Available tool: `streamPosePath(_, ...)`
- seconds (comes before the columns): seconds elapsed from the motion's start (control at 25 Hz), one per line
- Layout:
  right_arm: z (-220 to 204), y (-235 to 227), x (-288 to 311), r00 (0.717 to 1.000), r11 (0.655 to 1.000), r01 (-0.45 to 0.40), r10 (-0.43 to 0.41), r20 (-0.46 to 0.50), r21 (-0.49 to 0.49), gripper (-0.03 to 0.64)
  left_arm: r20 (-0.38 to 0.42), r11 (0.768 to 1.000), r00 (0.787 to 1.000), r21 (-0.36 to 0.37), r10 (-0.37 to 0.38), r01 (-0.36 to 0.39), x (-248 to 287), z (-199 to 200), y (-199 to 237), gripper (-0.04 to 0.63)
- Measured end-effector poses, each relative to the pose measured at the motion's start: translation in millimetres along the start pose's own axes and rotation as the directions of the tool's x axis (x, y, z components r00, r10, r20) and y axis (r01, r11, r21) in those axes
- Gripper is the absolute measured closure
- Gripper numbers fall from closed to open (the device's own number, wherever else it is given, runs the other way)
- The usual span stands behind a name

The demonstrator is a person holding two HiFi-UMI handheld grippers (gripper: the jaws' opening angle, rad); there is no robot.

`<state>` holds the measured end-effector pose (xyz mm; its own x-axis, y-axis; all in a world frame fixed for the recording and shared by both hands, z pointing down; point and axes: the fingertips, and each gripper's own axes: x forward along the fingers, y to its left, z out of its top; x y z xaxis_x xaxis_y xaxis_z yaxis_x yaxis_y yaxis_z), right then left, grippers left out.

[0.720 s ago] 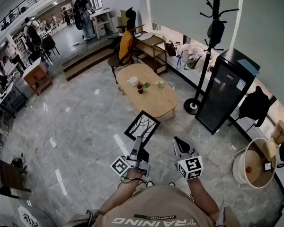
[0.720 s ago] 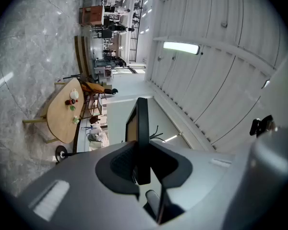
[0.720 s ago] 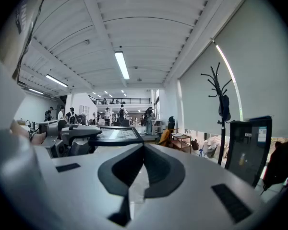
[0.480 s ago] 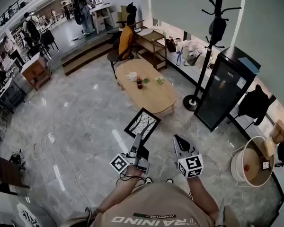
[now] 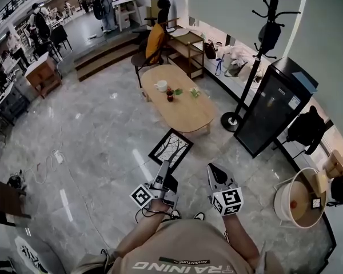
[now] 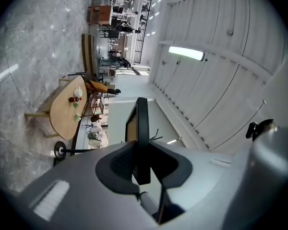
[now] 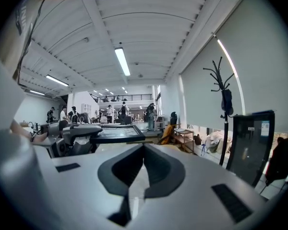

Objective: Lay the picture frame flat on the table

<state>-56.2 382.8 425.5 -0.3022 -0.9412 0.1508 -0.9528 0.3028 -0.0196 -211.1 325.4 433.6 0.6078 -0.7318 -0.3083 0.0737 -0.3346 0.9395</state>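
The picture frame (image 5: 170, 149) is black-edged with a bare-tree picture. It hangs in the air over the grey floor, short of the oval wooden table (image 5: 186, 112). My left gripper (image 5: 162, 176) is shut on its near edge. In the left gripper view the frame's thin edge (image 6: 142, 123) stands between the pads, with the table (image 6: 62, 114) beyond. My right gripper (image 5: 212, 173) is beside it at the right, shut and holding nothing. In the right gripper view the frame (image 7: 117, 134) shows at the left.
On the table stand a white cup (image 5: 161, 85), a small red item (image 5: 170, 92) and a green sprig (image 5: 194, 92). A coat stand (image 5: 252, 67) and a black cabinet (image 5: 274, 110) are to its right, a chair with an orange jacket (image 5: 155, 41) behind. A round tub (image 5: 297, 203) is at the right.
The whole view has shifted a little as the person moves. The left gripper keeps its hold on the frame and the right gripper stays beside it.
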Motion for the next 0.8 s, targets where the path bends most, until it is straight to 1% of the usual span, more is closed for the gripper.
streamPosePath(0.24,-12.8,20.6,10.7,0.999,0.999,-0.038,0.038,-0.03,0.005,0.612,0.022,1.0,1.0,-0.014,-0.002,0.002,-12.0,17.6,7.6,0.525)
streamPosePath(0.36,-16.5,24.4,16.2,0.998,0.999,-0.041,0.041,-0.045,0.003,0.612,0.019,1.0,1.0,-0.02,0.003,-0.002,-11.5,25.1,13.5,0.525)
streamPosePath(0.52,-16.0,24.0,27.9,0.998,1.0,-0.009,0.01,-0.057,0.005,0.612,-0.001,0.999,1.0,-0.038,0.014,-0.014,-7.3,34.6,24.7,0.525)
streamPosePath(0.8,-13.3,9.9,55.6,0.998,0.999,0.049,-0.048,-0.043,0.019,0.612,-0.049,0.997,0.998,-0.067,0.036,-0.04,17.7,48.2,49.9,0.525)
